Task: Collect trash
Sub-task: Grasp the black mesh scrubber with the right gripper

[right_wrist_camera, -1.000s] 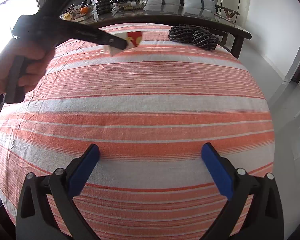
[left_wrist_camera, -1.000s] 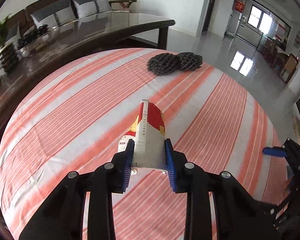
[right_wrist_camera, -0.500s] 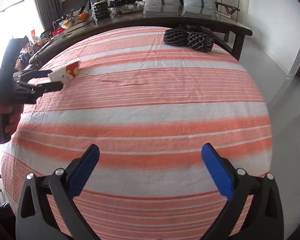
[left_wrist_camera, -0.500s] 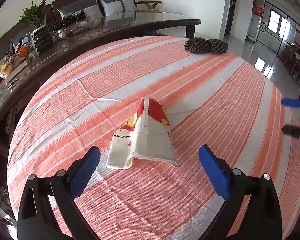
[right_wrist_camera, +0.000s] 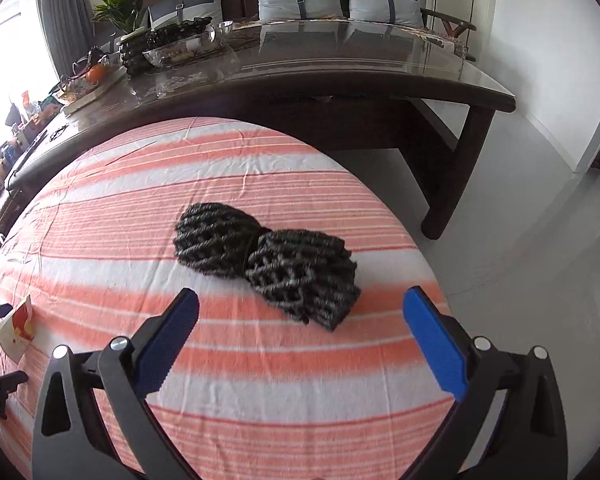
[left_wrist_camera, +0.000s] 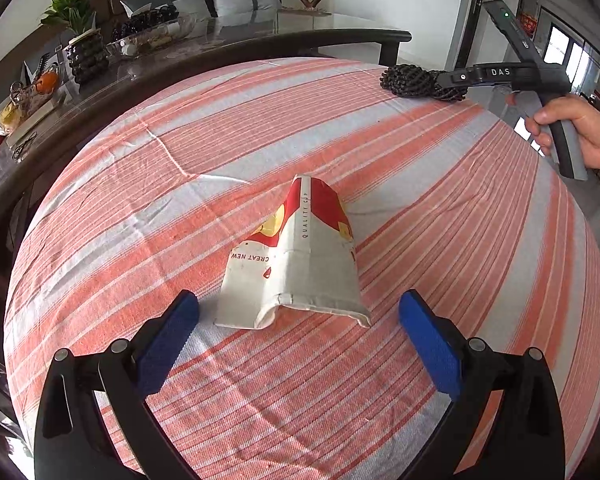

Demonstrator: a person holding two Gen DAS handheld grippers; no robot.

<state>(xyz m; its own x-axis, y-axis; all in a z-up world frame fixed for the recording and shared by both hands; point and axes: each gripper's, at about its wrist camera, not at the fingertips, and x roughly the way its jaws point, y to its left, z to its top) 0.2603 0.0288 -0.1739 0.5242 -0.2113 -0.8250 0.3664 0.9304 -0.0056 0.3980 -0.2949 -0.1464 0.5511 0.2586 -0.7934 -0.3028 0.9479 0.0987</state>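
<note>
A flattened white and red paper cup (left_wrist_camera: 300, 260) lies on the orange striped cloth (left_wrist_camera: 440, 208), just ahead of my open, empty left gripper (left_wrist_camera: 298, 320). The cup also shows at the left edge of the right wrist view (right_wrist_camera: 18, 330). A bundle of black foam netting (right_wrist_camera: 268, 264) lies near the cloth's far right edge, just ahead of my open right gripper (right_wrist_camera: 300, 320). In the left wrist view the right gripper (left_wrist_camera: 460, 78) reaches over the netting (left_wrist_camera: 412, 80), held by a hand.
A dark glass-topped table (right_wrist_camera: 340, 76) stands beyond the cloth with bowls, a plant (left_wrist_camera: 74, 12) and clutter on its left part. The cloth's right edge drops to a grey tiled floor (right_wrist_camera: 520, 220).
My left gripper opened, let the cup down on the cloth and drew back. My right gripper moved forward and right to the black netting.
</note>
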